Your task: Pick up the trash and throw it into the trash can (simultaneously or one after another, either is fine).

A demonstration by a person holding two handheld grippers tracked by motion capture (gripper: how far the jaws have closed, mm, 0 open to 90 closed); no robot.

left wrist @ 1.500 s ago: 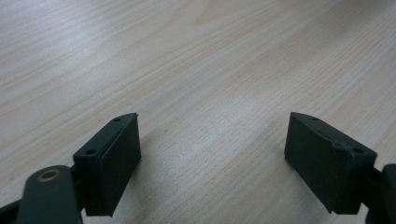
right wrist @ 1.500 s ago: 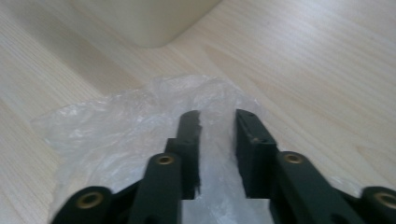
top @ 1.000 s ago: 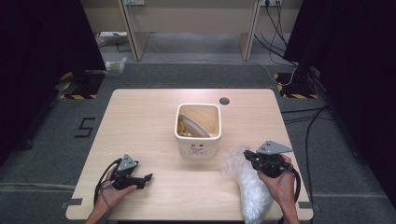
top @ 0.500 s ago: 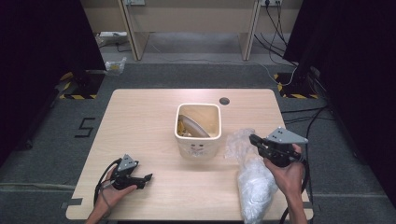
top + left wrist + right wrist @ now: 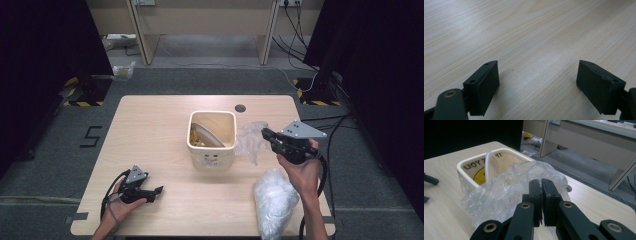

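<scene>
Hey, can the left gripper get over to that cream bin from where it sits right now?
Probably yes. The left gripper rests open on the table, and only bare wood lies between it and the cream bin.

- One cream square bin (image 5: 211, 150) with a smiley print is seen.
- Two clear crumpled plastic bags (image 5: 252, 137) (image 5: 274, 202) are counted.
- Two black two-jaw grippers (image 5: 156, 191) (image 5: 265, 134) are counted.
- One light wooden table (image 5: 150, 130) is seen.
</scene>
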